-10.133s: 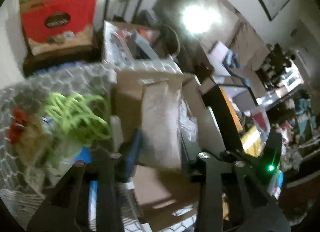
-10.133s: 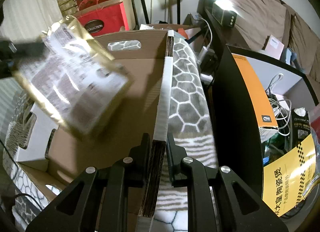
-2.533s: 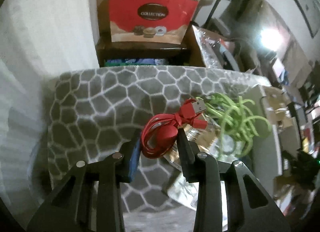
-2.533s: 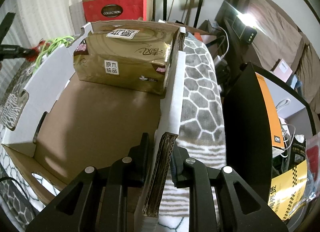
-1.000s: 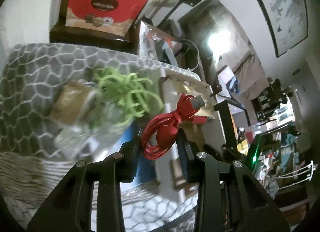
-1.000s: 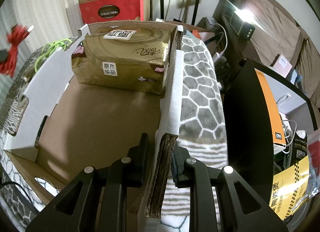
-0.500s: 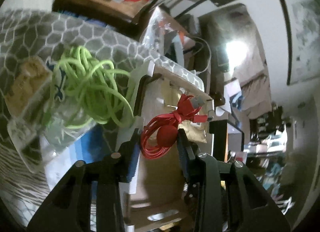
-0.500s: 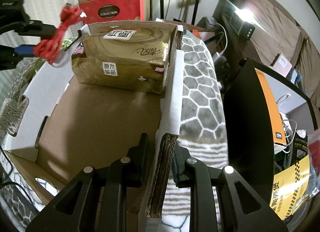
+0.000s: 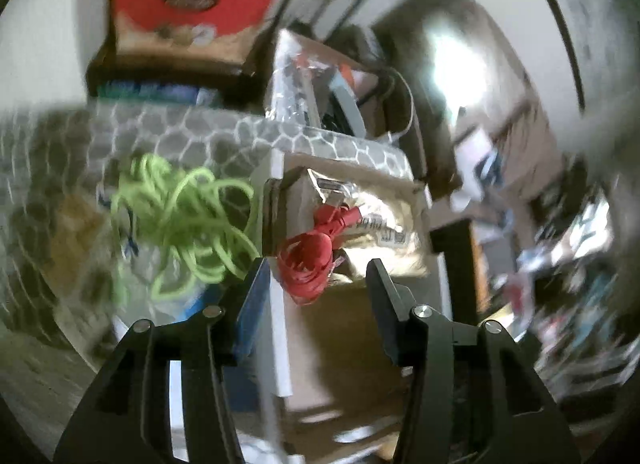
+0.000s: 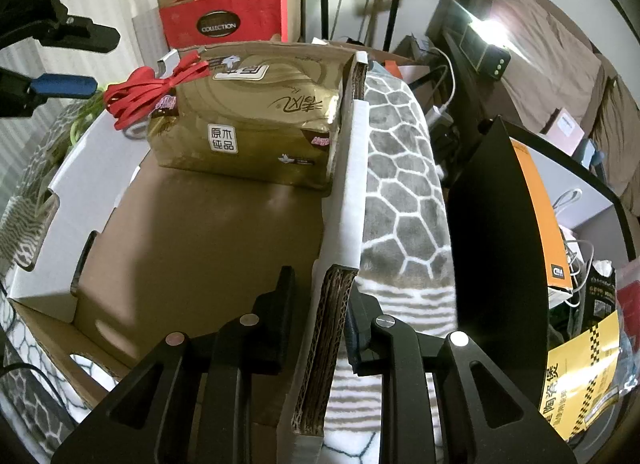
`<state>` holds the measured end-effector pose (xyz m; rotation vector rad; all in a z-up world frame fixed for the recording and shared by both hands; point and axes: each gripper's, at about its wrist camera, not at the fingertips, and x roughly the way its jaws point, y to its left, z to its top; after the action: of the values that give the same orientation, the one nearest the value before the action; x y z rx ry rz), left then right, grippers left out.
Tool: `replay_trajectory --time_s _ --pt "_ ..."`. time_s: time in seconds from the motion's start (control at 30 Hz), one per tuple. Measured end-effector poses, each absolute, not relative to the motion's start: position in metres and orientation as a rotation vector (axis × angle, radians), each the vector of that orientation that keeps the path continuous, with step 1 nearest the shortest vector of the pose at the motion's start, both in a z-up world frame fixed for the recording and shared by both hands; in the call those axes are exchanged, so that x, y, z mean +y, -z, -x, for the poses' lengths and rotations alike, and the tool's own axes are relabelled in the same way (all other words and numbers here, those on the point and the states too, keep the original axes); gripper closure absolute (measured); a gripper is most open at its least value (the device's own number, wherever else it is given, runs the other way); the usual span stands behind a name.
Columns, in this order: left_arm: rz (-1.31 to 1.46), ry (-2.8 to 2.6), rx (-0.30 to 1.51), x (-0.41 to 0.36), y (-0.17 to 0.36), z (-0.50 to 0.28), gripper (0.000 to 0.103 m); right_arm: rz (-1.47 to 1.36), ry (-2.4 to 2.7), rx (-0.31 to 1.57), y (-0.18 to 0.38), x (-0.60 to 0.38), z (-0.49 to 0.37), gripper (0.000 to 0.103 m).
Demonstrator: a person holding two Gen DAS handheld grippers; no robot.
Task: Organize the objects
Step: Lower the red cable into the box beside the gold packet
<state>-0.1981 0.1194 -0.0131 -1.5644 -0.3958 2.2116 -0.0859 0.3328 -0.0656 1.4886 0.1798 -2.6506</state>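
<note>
A coiled red cable (image 10: 154, 90) hangs free at the left end of the gold tissue pack (image 10: 256, 116), which lies at the far end of the cardboard box (image 10: 192, 248). In the left wrist view the red cable (image 9: 310, 258) is beyond my open left gripper (image 9: 316, 284), over the box. My left gripper (image 10: 92, 60) also shows at the upper left of the right wrist view, with its jaws apart. My right gripper (image 10: 318, 312) is shut on the box's right wall (image 10: 340, 224).
A tangle of green cord (image 9: 180, 224) and a clear bag lie on the grey patterned blanket (image 9: 160, 136) left of the box. Red gift boxes (image 10: 224, 20) stand behind. A black and orange box (image 10: 532, 224) stands to the right.
My left gripper has opened and let go of the red cable, which now drops by the tissue pack. The right gripper has not moved.
</note>
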Motion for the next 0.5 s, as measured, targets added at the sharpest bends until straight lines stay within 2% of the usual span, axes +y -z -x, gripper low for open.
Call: replay_trajectory --time_s 0.03,0.1,0.3,0.37,0.5 --pt "1.527 -2.240 -0.271 0.130 0.009 0.195 0.061 -1.490 2.650 0.178 0.066 0.333 0.086 0.080" --pt "1.490 -2.266 -0.136 0.144 0.005 0.192 0.066 -1.489 2.651 0.183 0.066 0.333 0.086 0.080" --pt "1.461 -2.277 0.225 0.181 0.012 0.190 0.068 -1.489 2.650 0.180 0.066 0.333 0.086 0.080" --pt "1.472 -2.270 0.264 0.184 0.017 0.191 0.068 -1.489 2.651 0.183 0.066 0.333 0.086 0.080" --pt "1.522 -2.250 0.219 0.180 0.024 0.201 0.082 -1.489 2.650 0.183 0.065 0.333 0.085 0.080"
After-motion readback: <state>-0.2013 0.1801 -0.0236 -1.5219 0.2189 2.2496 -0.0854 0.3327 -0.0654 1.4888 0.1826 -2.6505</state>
